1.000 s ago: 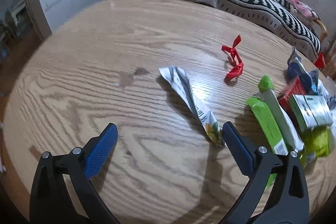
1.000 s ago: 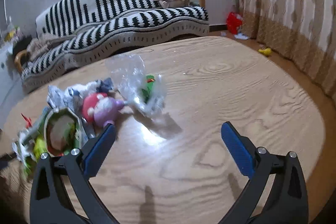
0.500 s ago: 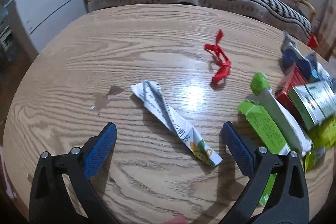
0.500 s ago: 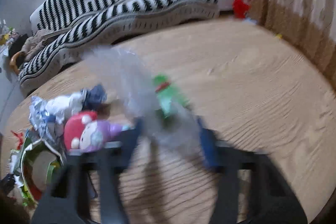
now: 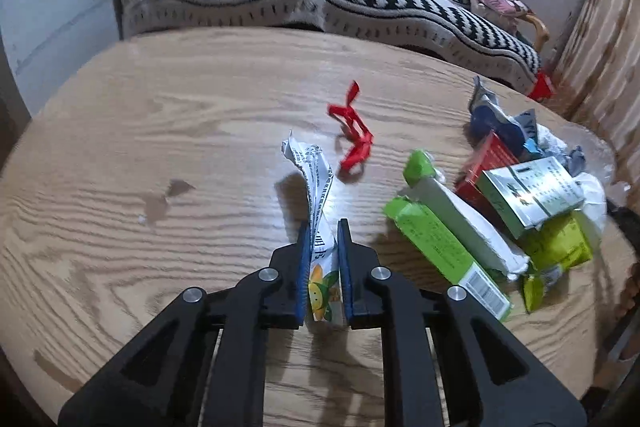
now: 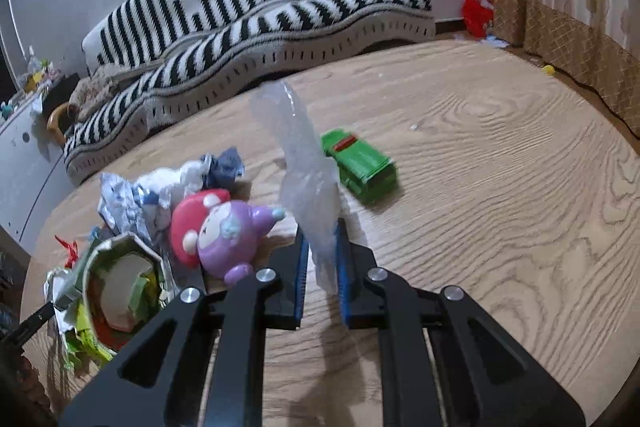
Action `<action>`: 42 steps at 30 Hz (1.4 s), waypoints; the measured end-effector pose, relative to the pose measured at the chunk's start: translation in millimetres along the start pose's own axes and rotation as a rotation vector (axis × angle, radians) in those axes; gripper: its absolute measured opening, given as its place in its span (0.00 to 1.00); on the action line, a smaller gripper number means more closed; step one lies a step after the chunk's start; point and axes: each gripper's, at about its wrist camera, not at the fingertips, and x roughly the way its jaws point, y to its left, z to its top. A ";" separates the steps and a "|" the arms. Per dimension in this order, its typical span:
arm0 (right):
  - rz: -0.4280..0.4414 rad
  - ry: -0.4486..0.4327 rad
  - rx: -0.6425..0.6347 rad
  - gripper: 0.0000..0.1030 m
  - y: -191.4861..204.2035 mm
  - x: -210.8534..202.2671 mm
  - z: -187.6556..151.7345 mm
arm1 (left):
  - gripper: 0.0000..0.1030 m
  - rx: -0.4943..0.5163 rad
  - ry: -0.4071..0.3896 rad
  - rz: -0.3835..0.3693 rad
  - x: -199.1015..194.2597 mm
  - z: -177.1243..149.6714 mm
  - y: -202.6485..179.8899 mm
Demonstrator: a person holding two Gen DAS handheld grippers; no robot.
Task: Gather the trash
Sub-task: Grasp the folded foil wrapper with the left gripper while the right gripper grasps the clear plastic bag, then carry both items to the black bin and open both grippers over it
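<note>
Clamping down, the left hand-held gripper [image 5: 323, 227] has just closed its jaws on the crumpled printed wrapper [image 5: 318, 195], blue pads pressed to both sides, the wrapper's far end rising off the wooden desk [image 5: 160, 131]. Just beyond lies a red ribbon [image 5: 354, 131], and to the right a heap of trash: a green carton [image 5: 444, 247], a red box [image 5: 486, 163], a white-green box [image 5: 532, 193]. Over on the other side, the right hand-held gripper [image 6: 321, 227] has likewise just closed its jaws, pinching a clear plastic bag [image 6: 308, 171] that stands up between its pads. Near it sit a green toy truck [image 6: 362, 163] and a purple-red doll [image 6: 220, 231], with crumpled paper [image 6: 148, 195] beyond and a striped sofa [image 6: 256, 27] behind the desk.
</note>
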 end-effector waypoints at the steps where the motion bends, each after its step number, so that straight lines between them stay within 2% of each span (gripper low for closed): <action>1: -0.004 -0.016 0.003 0.13 -1.5 -3.8 0.1 | 0.12 -0.001 -0.012 0.020 -2.2 1.3 -1.8; 4: 0.009 -0.034 0.013 0.11 -4.5 -8.8 2.2 | 0.12 -0.037 -0.036 0.071 -5.3 7.1 2.2; 11: 0.046 -0.051 0.014 0.08 1.5 -14.5 1.1 | 0.12 -0.088 -0.089 0.088 -18.4 14.3 8.2; 15: 0.039 -0.108 0.013 0.08 16.1 -25.5 2.4 | 0.12 -0.069 -0.106 0.049 -21.1 15.1 9.2; 19: 0.045 -0.202 0.023 0.08 33.2 -45.2 5.7 | 0.12 -0.076 -0.101 0.054 -24.7 14.7 17.6; 22: 0.035 -0.238 -0.006 0.08 47.6 -50.7 4.6 | 0.12 -0.082 -0.100 0.061 -27.5 14.2 21.7; 26: 0.042 -0.199 -0.040 0.08 59.6 -42.1 -0.8 | 0.12 -0.084 -0.109 0.098 -31.7 13.9 27.6; 33: 0.024 -0.182 -0.031 0.08 62.5 -37.0 -5.8 | 0.12 -0.089 -0.099 0.050 -32.0 12.4 29.1; 37: 0.017 -0.141 -0.032 0.08 64.9 -26.3 -10.9 | 0.12 -0.057 -0.104 0.101 -34.6 12.4 25.4; 42: 0.023 -0.096 -0.049 0.08 73.2 -16.5 -15.6 | 0.12 -0.055 -0.082 0.109 -34.1 11.2 25.9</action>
